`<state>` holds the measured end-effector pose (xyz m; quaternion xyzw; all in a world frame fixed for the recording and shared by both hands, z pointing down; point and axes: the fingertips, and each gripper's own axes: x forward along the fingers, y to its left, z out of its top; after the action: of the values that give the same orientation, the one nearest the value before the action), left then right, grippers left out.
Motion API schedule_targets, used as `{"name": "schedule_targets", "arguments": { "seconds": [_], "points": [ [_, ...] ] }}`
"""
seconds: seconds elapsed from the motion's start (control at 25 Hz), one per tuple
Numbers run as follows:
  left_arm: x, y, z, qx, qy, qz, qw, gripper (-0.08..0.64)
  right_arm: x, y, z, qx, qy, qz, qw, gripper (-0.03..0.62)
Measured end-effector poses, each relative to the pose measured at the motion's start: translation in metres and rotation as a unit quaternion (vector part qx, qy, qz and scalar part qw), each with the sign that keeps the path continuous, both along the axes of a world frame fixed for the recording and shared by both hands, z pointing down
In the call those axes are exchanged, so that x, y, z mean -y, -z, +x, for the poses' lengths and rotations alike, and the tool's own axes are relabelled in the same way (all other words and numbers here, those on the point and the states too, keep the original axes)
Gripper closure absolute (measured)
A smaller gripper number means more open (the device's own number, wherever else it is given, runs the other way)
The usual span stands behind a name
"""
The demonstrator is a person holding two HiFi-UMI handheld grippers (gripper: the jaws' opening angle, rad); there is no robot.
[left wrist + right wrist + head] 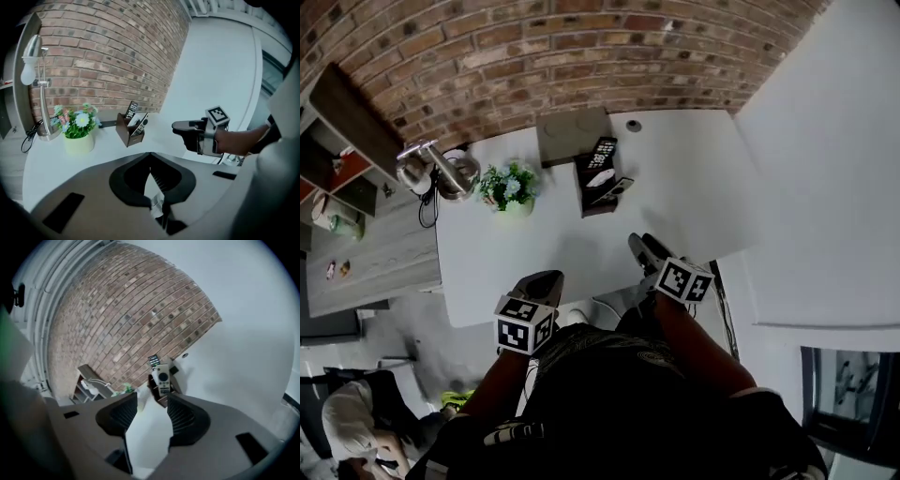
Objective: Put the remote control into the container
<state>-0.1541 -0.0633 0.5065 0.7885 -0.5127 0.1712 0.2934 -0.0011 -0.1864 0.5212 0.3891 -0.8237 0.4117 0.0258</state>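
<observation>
From the head view alone we see both tongs at the near edge of the white counter (487, 272), well apart from the container (580, 187) near the brick wall (581, 56). Only the left gripper view shows the right tongs (152, 397) from the side, with their marker cube and the bare forearm behind. It also gives a level look at the chrome lamp (40, 93) and the pale flower pot (78, 143).

The right gripper view faces the remote control (162, 378): a slim, light grey bar with a dark round ring near its top. It leans inside the container, beside a black remote (153, 361) standing upright.

The right tongs stand wide apart, with only bare counter between their ribbed black pads. The left tongs (150, 154) are closed tip to tip and hold nothing.

The container is a dark brown, straight-walled box, and the counter is smooth and matt.
</observation>
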Motion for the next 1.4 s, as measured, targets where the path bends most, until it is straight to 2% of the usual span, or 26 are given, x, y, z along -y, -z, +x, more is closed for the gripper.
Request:
{"name": "schedule_targets", "arguments": {
  "seconds": [0.08, 0.12, 0.16, 0.24, 0.32, 0.48, 0.52, 0.72, 0.88, 1.04, 1.4],
  "points": [
    [0.005, 0.014, 0.016, -0.005, -0.012, 0.018, 0.9997, 0.555, -0.033, 0.023, -0.006, 0.016, 0.067, 0.015, 0.997, 0.398],
    [0.007, 0.020, 0.026, -0.006, -0.018, 0.027, 0.9995, 0.555, -0.047, 0.035, -0.006, 0.008, 0.098, 0.035, 0.995, 0.440],
    [0.007, 0.025, 0.037, -0.005, -0.023, 0.035, 0.9991, 0.555, -0.060, 0.045, -0.004, -0.004, 0.124, 0.058, 0.991, 0.514],
    [0.006, 0.031, 0.057, -0.001, -0.034, 0.042, 0.9986, 0.555, -0.082, 0.064, 0.002, -0.022, 0.159, 0.101, 0.982, 0.580],
    [0.002, 0.036, 0.075, 0.003, -0.042, 0.046, 0.9981, 0.555, -0.102, 0.079, 0.011, -0.034, 0.179, 0.134, 0.974, 0.583],
    [-0.013, 0.047, 0.105, -0.002, -0.041, 0.063, 0.9972, 0.555, -0.136, 0.090, 0.039, -0.093, 0.213, 0.193, 0.953, 0.584],
    [-0.018, 0.050, 0.114, -0.007, -0.034, 0.067, 0.9971, 0.555, -0.142, 0.088, 0.049, -0.098, 0.216, 0.196, 0.951, 0.584],
    [-0.059, 0.056, 0.161, -0.025, 0.000, 0.079, 0.9965, 0.555, -0.174, 0.078, 0.102, -0.084, 0.204, 0.181, 0.958, 0.584],
    [-0.104, 0.046, 0.186, -0.012, 0.033, 0.070, 0.9969, 0.555, -0.208, 0.070, 0.130, -0.081, 0.227, 0.187, 0.952, 0.584],
    [-0.143, 0.036, 0.204, -0.009, 0.067, 0.059, 0.9960, 0.555, -0.234, 0.065, 0.153, -0.080, 0.241, 0.192, 0.948, 0.584],
    [-0.190, 0.036, 0.229, 0.008, 0.091, 0.065, 0.9936, 0.555, -0.274, 0.059, 0.176, -0.062, 0.257, 0.193, 0.945, 0.584]
  ]
}}
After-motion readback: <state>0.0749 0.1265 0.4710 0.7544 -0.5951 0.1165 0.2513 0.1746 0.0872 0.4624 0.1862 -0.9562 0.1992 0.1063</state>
